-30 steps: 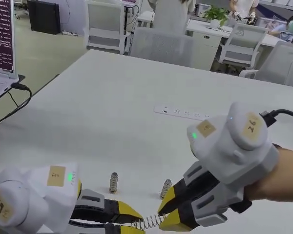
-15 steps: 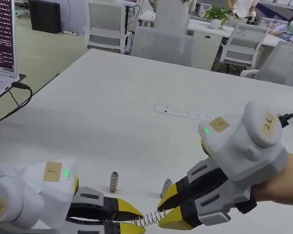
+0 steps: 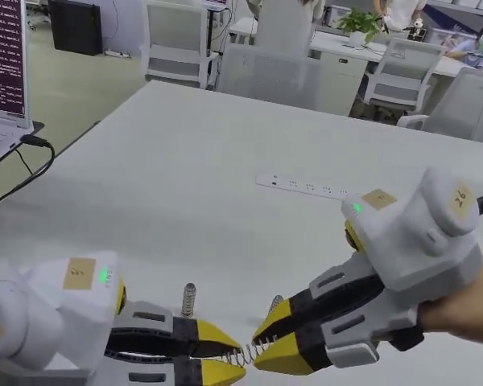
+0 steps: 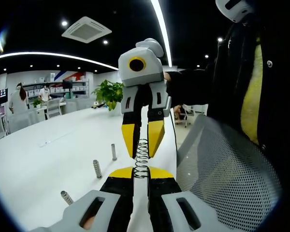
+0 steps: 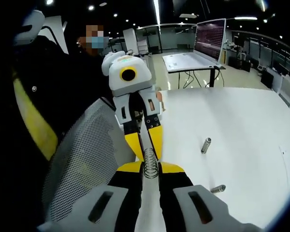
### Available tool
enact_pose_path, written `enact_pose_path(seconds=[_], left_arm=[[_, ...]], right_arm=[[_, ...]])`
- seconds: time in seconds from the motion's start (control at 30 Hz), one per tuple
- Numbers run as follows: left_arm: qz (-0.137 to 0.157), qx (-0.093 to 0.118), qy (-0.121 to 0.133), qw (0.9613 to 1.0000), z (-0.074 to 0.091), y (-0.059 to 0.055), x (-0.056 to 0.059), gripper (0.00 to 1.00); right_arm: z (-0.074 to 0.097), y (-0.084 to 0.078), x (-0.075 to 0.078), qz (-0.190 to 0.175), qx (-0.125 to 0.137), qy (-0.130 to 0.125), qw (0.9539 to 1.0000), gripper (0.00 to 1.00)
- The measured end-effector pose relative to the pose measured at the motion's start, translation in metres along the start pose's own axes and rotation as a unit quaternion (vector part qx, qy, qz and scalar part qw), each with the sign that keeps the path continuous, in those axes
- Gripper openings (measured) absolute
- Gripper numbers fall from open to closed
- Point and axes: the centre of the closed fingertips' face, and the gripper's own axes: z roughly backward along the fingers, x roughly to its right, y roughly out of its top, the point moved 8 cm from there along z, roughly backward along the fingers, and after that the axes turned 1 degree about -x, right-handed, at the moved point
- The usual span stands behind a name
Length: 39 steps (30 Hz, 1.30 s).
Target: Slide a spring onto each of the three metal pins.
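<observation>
Head view, spring (image 3: 252, 351) horizontal, ends pinched in closed jaws of left gripper (image 3: 228, 359), right gripper (image 3: 263, 346)

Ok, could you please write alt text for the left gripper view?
A thin metal coil spring is held at both ends by two yellow-tipped black grippers, the left gripper below, the right gripper facing it. Beside them, three metal pins stand on a white table.

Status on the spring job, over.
Left tongs and right tongs each shut on one end of the spring. Bare pin open, two sprung pins done. No obstruction seen.
</observation>
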Motion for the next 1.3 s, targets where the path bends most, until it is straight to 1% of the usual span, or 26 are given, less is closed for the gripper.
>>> enact_pose_path(seconds=[0.27, 0.6, 0.77, 0.87, 0.93, 1.03, 1.3], left_arm=[[0.004, 0.009, 0.003, 0.9999, 0.001, 0.003, -0.001, 0.02], [0.004, 0.008, 0.009, 0.9999, 0.002, 0.004, -0.002, 0.02], [0.006, 0.014, 0.014, 0.9998, 0.002, 0.005, -0.003, 0.02], [0.006, 0.018, 0.017, 0.9997, 0.002, 0.005, -0.004, 0.03], [0.005, 0.018, 0.019, 0.9996, 0.002, 0.005, -0.004, 0.03], [0.004, 0.017, 0.021, 0.9996, 0.001, 0.004, -0.004, 0.03], [0.002, 0.014, 0.022, 0.9997, 0.000, 0.003, -0.004, 0.03]], right_arm=[[-0.002, 0.005, -0.001, 0.002, 0.012, 0.002, 0.9999, 0.09], [-0.003, 0.006, -0.001, 0.005, 0.014, -0.001, 0.9999, 0.09], [-0.002, 0.009, 0.000, 0.003, 0.013, -0.006, 0.9999, 0.09], [-0.002, 0.012, -0.001, 0.004, 0.003, -0.009, 0.9999, 0.09], [-0.002, 0.015, -0.001, 0.008, -0.009, -0.011, 0.9999, 0.09], [-0.003, 0.018, -0.001, 0.012, -0.017, -0.012, 0.9997, 0.08], [-0.005, 0.022, -0.001, 0.027, -0.052, -0.016, 0.9981, 0.08]])
